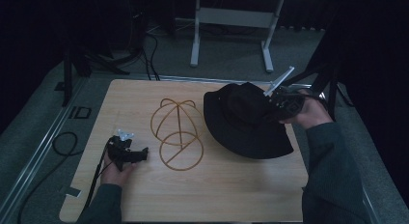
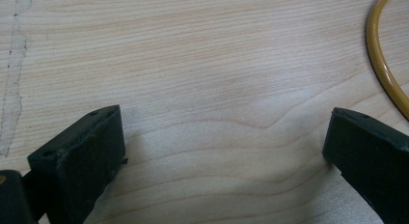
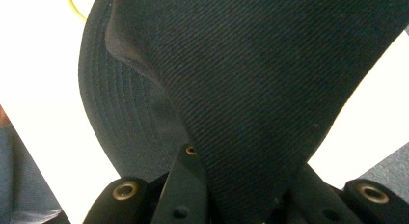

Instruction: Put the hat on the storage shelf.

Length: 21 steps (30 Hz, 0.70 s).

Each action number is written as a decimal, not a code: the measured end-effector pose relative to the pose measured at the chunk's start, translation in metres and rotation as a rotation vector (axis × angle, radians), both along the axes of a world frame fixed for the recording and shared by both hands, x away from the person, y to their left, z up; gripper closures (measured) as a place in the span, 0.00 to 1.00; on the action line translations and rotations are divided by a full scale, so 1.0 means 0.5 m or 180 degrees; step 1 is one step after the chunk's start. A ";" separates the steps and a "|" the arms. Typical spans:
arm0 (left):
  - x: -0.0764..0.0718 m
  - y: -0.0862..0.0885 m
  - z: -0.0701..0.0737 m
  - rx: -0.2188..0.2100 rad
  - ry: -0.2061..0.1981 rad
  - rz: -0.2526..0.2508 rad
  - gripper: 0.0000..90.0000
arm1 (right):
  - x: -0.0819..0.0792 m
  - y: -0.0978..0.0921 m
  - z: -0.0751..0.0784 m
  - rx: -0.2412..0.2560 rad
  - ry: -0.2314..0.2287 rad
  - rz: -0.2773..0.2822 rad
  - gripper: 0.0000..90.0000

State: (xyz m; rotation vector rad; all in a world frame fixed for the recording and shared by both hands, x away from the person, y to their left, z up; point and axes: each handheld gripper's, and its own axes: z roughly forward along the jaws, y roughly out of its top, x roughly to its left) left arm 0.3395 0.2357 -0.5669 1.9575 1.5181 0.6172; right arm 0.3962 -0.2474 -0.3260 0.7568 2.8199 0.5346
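Right claw (image 3: pixel 241 185) pinching black hat (image 3: pixel 260 89)

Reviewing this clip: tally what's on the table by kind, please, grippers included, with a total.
Black hat: 1
Yellow wire hat stand: 1
Grippers: 2, the left gripper open on the bare table, the right gripper shut on the hat's crown
Total: 4

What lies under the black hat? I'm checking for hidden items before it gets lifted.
The hat rests on the wooden table, brim flat. Its fabric covers whatever is beneath, so nothing there can be seen. The right hand-held gripper pinches its crown.
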 end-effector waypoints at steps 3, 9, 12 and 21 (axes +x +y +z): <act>0.000 0.000 0.000 0.0000 0.0000 0.0000 0.01 | -0.001 -0.002 0.001 0.0017 0.0006 0.0006 0.96; 0.000 0.000 0.000 -0.0001 0.0000 0.0000 0.01 | -0.004 -0.004 0.011 0.0036 -0.0009 0.0024 0.96; 0.000 0.000 0.000 0.0000 0.0000 0.0000 0.01 | -0.003 -0.005 0.013 0.0028 -0.0016 0.0028 0.96; 0.000 0.000 0.000 0.0000 0.0001 0.0000 0.01 | -0.009 -0.010 0.025 0.0023 -0.0028 0.0055 0.96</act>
